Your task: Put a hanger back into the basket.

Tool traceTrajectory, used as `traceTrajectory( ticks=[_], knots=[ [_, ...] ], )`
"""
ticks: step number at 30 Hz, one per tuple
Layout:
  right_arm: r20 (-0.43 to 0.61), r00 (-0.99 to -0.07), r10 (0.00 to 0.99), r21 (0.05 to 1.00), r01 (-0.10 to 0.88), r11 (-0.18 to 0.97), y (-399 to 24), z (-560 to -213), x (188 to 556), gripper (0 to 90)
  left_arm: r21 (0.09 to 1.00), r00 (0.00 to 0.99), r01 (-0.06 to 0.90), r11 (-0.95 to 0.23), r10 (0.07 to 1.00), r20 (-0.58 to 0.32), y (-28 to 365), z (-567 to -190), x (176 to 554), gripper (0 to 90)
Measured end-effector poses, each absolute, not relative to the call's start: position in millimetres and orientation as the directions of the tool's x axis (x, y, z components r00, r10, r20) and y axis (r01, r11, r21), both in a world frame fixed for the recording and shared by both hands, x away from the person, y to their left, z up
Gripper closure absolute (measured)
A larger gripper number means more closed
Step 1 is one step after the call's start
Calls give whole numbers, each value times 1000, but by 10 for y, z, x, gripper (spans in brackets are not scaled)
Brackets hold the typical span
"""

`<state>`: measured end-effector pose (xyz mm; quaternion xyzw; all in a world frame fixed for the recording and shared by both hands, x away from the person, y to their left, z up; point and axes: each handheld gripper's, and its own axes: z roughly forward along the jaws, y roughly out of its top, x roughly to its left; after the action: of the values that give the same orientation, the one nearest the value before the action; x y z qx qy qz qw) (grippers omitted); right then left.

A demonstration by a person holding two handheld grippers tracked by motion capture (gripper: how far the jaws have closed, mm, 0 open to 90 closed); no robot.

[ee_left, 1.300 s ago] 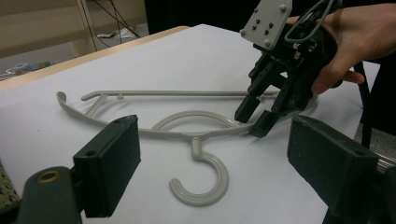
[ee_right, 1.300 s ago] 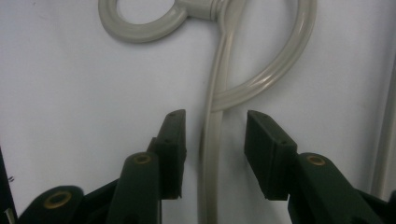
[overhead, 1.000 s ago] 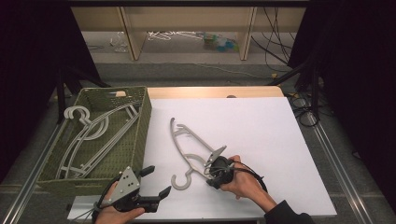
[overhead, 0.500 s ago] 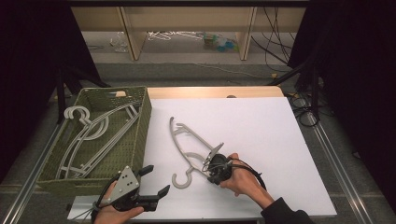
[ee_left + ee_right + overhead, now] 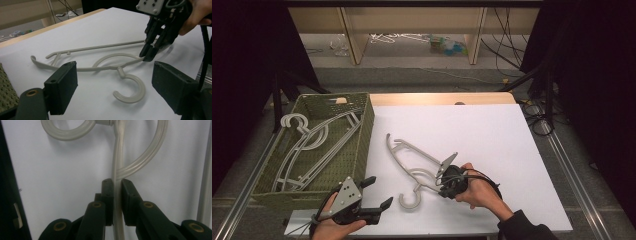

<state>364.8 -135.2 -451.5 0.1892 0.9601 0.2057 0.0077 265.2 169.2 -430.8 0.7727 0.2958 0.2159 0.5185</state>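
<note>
A grey plastic hanger (image 5: 419,149) lies flat on the white table top (image 5: 492,135), its hook toward the front edge. My right gripper (image 5: 442,181) is shut on the hanger's lower arm beside the neck. In the right gripper view the two pads (image 5: 108,195) press the thin arm of the hanger (image 5: 118,152) between them. The left gripper view shows that right gripper (image 5: 147,56) pinching the hanger (image 5: 100,68). My left gripper (image 5: 379,192) stands open at the front left, short of the hook. Its jaws have just been closing a little, with nothing between them (image 5: 116,85).
A green woven basket (image 5: 367,125) stands at the table's left and holds several more grey hangers (image 5: 307,145); its corner (image 5: 5,87) appears in the left gripper view. Wooden shelf legs and cables lie on the floor beyond the table's far edge.
Hardly anything: the right gripper has settled slightly on the hanger's arm. The left gripper and the hanger lie as before.
</note>
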Motion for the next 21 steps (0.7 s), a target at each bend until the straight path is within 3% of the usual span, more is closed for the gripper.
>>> traceTrajectory(
  ticks=[4,7,21],
  knots=[
    [76,-941,329,408,330,851,-1392,-4440,3582,821,919,740,228,-322,671,52,1620,-4322,2729,244],
    [95,-948,303,414,314,854,-1421,-4389,3507,821,892,764,206,-403,636,110,1554,-4337,2781,345],
    [126,-966,227,445,259,857,-1579,-4223,3384,820,801,808,231,-552,568,158,1289,-4459,2995,378]
  ],
)
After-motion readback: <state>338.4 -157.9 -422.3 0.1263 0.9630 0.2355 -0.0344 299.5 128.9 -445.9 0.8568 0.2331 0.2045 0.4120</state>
